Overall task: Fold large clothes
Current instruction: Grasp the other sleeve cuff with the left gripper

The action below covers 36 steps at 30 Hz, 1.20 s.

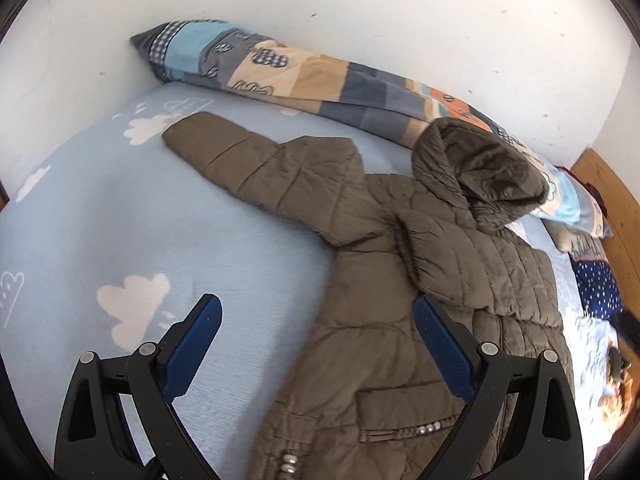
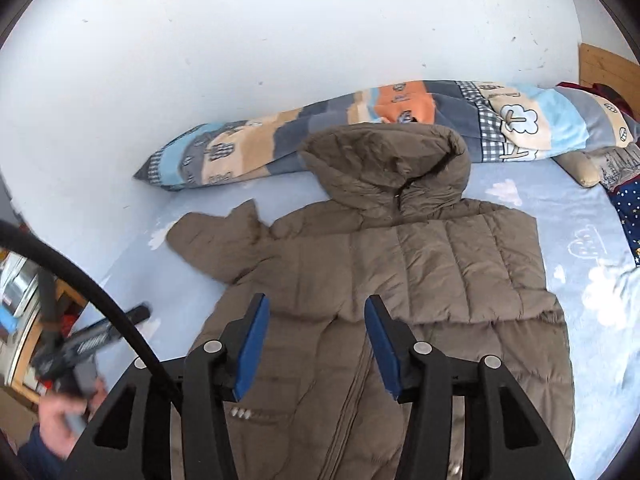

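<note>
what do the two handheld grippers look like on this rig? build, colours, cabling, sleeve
Both match: the left gripper and right gripper have black plastic linkage arms with triangular cut-outs and round silver pivot pins. Each finger carries a flat blue textured pad on its inner face. A black cable arcs across the right wrist view. The hand on the left tool shows a dark blue sleeve cuff.

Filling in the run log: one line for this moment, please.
jacket: flat on bed, one sleeve folded in, other sleeve out | left gripper: open, empty | right gripper: open, empty
</note>
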Available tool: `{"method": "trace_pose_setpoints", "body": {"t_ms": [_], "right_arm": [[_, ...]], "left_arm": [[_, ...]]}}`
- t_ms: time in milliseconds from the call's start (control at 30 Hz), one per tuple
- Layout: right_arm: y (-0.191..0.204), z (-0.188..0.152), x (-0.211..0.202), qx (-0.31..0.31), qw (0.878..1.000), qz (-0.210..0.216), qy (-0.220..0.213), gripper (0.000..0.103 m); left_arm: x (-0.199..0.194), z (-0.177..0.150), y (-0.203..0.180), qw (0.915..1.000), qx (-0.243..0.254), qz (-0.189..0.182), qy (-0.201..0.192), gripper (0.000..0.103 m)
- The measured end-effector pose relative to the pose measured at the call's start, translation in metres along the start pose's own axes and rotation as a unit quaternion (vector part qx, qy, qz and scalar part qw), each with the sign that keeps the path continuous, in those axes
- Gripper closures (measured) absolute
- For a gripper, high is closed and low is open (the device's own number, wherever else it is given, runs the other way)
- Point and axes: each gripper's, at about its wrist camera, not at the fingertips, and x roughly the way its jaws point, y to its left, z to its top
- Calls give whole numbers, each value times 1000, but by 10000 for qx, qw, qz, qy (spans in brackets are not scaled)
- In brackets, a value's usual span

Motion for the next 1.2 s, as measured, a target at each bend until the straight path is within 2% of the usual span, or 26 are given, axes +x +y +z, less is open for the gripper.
{"method": "trace_pose_setpoints", "body": {"t_ms": [167,300,467,533,667,733,800,867,1100,1200], "right_arm": [[9,-15,-7,-123,9996,244,3,46],[10,-20,6,-426,9990,89,79,46],[-4,-15,14,-267,9995,134,103,46],[-7,-13,16,-287,9995,103,89,46],[-13,-13,24,-223,9996,93,149,46],[-16,-14,30,-190,9995,103,215,46],[-17,-16,37,-200,9993,94,288,46],[-17,-18,44,-261,9989,93,368,46],[-23,-21,64,-215,9984,93,524,46],[-22,-24,73,-252,9979,64,600,46]], "left_arm": [[16,10,22,9997,-173,121,147,6],[35,26,39,9991,-252,229,261,6],[64,58,80,9946,-897,-126,511,6],[80,73,100,9890,-1303,-371,592,6],[118,103,152,9710,-2197,-679,650,6],[135,116,174,9646,-2463,-698,630,6],[150,129,199,9549,-2841,-691,524,14],[162,139,216,9494,-3033,-691,439,14],[210,163,253,9326,-3447,-1044,225,17],[228,174,262,9316,-3461,-1104,149,17]]}}
